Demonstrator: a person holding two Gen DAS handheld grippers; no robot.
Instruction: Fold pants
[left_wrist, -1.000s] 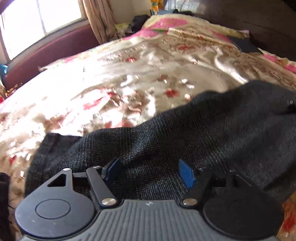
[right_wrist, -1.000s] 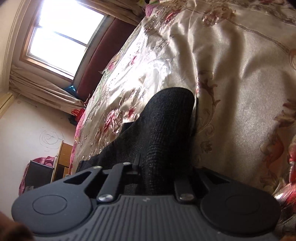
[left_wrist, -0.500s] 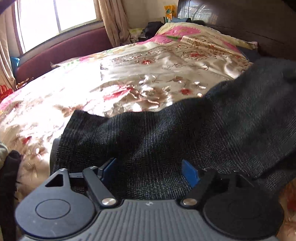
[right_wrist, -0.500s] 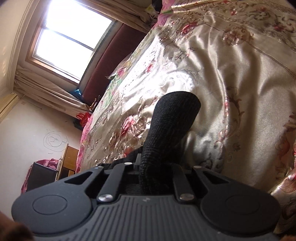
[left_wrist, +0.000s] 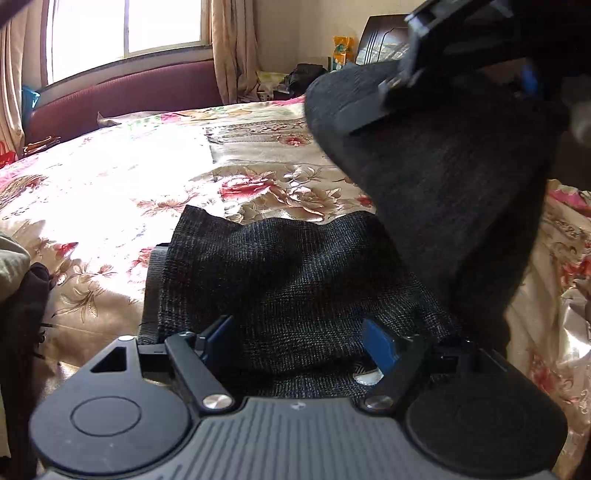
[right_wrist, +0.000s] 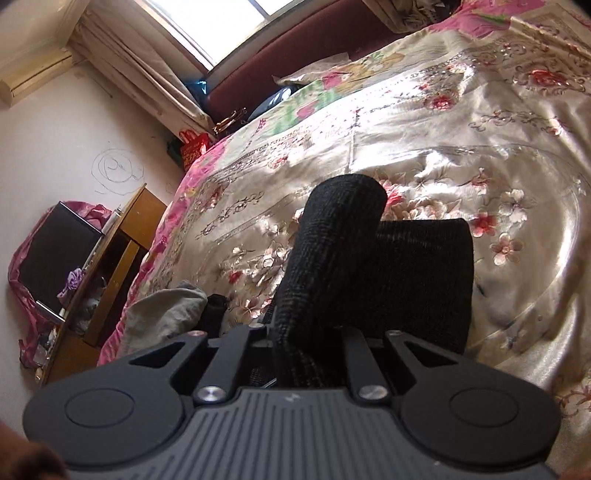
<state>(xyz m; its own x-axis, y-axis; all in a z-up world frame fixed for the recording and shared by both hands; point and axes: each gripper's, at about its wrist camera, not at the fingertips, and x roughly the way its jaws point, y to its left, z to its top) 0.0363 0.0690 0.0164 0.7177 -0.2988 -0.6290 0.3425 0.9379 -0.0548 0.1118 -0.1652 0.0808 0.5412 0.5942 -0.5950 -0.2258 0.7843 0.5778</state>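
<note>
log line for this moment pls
right gripper: shut on pants, lifted | left gripper: open over pants | bedspread: under pants

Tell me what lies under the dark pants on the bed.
Under the pants lies the floral bedspread, showing all around their edges. A grey layer peeks out at their left edge. Anything else beneath is covered.

Floral bedspread (left_wrist: 110, 192); window (left_wrist: 125, 33); perhaps grey garment (right_wrist: 166, 314).
</note>
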